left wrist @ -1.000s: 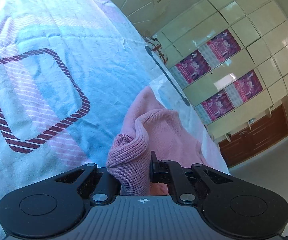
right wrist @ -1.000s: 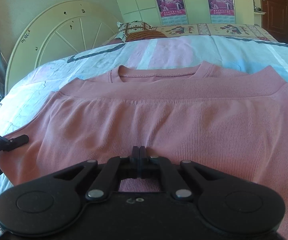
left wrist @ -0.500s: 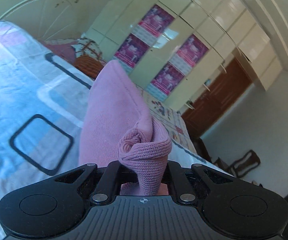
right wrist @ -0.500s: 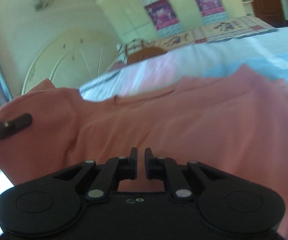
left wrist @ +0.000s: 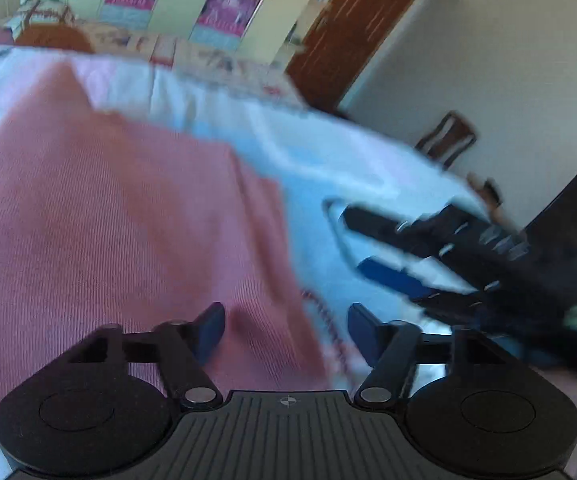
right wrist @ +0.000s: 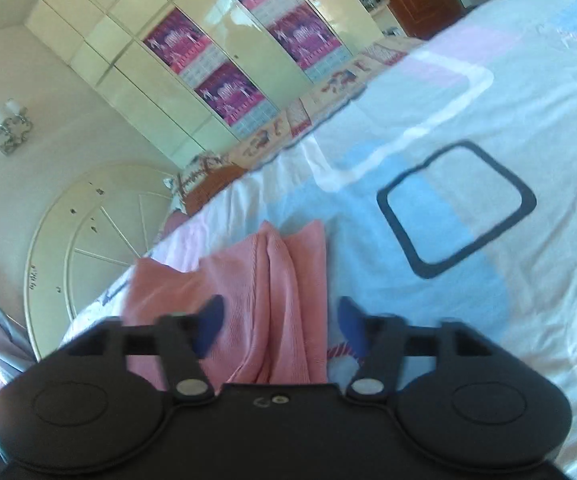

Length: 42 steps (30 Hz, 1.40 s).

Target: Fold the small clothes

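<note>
A pink knit sweater (left wrist: 108,216) lies folded on the bed. In the left wrist view it fills the left half of the frame. My left gripper (left wrist: 286,330) is open and empty, just above the sweater's right edge. My right gripper (right wrist: 278,326) is open and empty too, over the sweater's near end (right wrist: 272,300), where the cloth lies in long folds. In the left wrist view the right gripper (left wrist: 376,248) shows as a blurred black shape at the right, apart from the sweater.
The bed cover (right wrist: 488,128) is pale blue, white and pink with a dark square outline (right wrist: 454,208). A round white headboard (right wrist: 88,236) and pillows (right wrist: 204,172) stand at the bed's head. A wardrobe with posters (right wrist: 224,60), a brown door (left wrist: 348,32) and a chair (left wrist: 448,136) lie beyond.
Both grippers have opened and let go of the sweater. The left gripper carried its bunched edge across and dropped it; the sweater now lies folded narrower. Both cameras have swung round.
</note>
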{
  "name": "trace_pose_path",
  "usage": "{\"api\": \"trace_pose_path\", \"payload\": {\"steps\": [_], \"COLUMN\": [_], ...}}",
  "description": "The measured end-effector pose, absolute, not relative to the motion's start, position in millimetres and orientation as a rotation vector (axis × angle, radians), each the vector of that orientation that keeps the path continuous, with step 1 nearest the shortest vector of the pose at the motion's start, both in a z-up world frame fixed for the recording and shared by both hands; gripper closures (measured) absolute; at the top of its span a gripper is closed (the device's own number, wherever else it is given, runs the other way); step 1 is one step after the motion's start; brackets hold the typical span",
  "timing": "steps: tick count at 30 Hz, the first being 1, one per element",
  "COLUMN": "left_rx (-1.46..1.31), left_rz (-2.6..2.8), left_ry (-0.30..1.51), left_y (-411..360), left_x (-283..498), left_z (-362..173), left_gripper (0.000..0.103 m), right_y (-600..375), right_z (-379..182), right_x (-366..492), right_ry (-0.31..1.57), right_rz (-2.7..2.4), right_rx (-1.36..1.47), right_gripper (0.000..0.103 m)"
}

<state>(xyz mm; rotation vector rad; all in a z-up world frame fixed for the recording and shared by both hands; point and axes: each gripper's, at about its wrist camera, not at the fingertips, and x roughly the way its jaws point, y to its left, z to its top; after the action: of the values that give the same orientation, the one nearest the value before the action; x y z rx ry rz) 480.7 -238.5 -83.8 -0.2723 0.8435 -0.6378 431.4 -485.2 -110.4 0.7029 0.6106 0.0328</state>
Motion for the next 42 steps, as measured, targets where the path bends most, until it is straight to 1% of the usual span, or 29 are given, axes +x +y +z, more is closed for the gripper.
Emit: {"api": "trace_pose_path", "payload": {"steps": [1, 2, 3, 6, 7, 11, 16, 19, 21, 22, 23, 25, 29, 32, 34, 36, 38, 39, 40, 41, 42], "left_rx": [-0.266, -0.264, -0.275, -0.299, -0.289, -0.309, -0.355, -0.352, -0.322, -0.31, -0.299, -0.275, -0.269, -0.242, -0.227, -0.207, -0.231, -0.235, -0.228, -0.223, -0.228], "left_rz": [-0.638, -0.619, -0.573, -0.399, -0.334, -0.24, -0.244, -0.239, -0.244, -0.248, -0.252, -0.271, -0.323, -0.357, -0.371, -0.35, -0.343, -0.347, -0.356, -0.366, -0.376], "left_ry": [0.801, 0.767, 0.738, 0.696, 0.718, 0.806, 0.873, 0.88, 0.886, 0.889, 0.881, 0.85, 0.834, 0.847, 0.887, 0.907, 0.918, 0.922, 0.914, 0.893, 0.866], "left_y": [-224.8, -210.0, -191.9, -137.0, -117.7, -77.0, -86.4, -97.7, -103.0, -103.1, -103.7, -103.6, -108.7, -121.7, -134.0, -142.7, -141.3, -139.9, -138.1, -136.1, -133.2], "left_x": [475.0, 473.6, 476.2, 498.9, 516.6, 537.0, 540.7, 556.4, 561.9, 566.7, 566.5, 567.0, 566.4, 569.5, 572.3, 574.1, 576.4, 577.1, 577.6, 576.8, 576.6], "left_z": [-69.4, -58.6, -50.6, -44.6, -50.5, -84.8, -128.9, -132.8, -130.9, -127.7, -123.6, -116.3, -107.7, -108.7, -114.6, -120.8, -123.8, -122.5, -119.4, -114.7, -110.1], "left_gripper": [0.036, 0.036, 0.036, 0.036, 0.036, 0.036, 0.035, 0.033, 0.033, 0.033, 0.033, 0.033, 0.033, 0.033, 0.033, 0.033, 0.033, 0.033, 0.033, 0.033, 0.033], "right_y": [-486.1, -485.9, -484.5, -470.4, -465.6, -445.3, -426.6, -413.8, -401.7, -396.5, -392.5, -384.9, -387.4, -400.9, -411.0, -420.4, -423.1, -421.7, -422.0, -422.4, -425.1], "right_z": [-108.4, -108.4, -108.5, -114.3, -117.7, -129.6, -135.0, -130.2, -127.6, -126.5, -125.8, -118.8, -90.1, -77.1, -88.9, -112.1, -124.8, -123.2, -120.1, -116.6, -111.7], "right_x": [435.3, 438.1, 442.0, 455.5, 460.5, 474.3, 486.6, 492.7, 496.9, 498.7, 502.0, 500.8, 478.0, 458.5, 452.0, 455.6, 460.6, 463.2, 463.5, 462.8, 462.4], "right_ry": [0.614, 0.621, 0.63, 0.679, 0.703, 0.793, 0.896, 0.911, 0.923, 0.927, 0.93, 0.914, 0.796, 0.759, 0.787, 0.848, 0.863, 0.858, 0.848, 0.834, 0.81], "right_rz": [0.066, 0.089, 0.117, 0.168, 0.175, 0.18, 0.19, 0.187, 0.19, 0.192, 0.192, 0.191, 0.184, 0.162, 0.118, 0.106, 0.114, 0.114, 0.112, 0.106, 0.1], "right_rx": [0.707, 0.709, 0.711, 0.712, 0.707, 0.659, 0.546, 0.473, 0.403, 0.373, 0.344, 0.285, 0.22, 0.203, 0.188, 0.231, 0.272, 0.282, 0.287, 0.283, 0.281], "right_gripper": [0.042, 0.052, 0.057, 0.057, 0.057, 0.057, 0.059, 0.059, 0.066, 0.082, 0.091, 0.094, 0.095, 0.095, 0.095, 0.094, 0.093, 0.092, 0.087, 0.079, 0.075]}}
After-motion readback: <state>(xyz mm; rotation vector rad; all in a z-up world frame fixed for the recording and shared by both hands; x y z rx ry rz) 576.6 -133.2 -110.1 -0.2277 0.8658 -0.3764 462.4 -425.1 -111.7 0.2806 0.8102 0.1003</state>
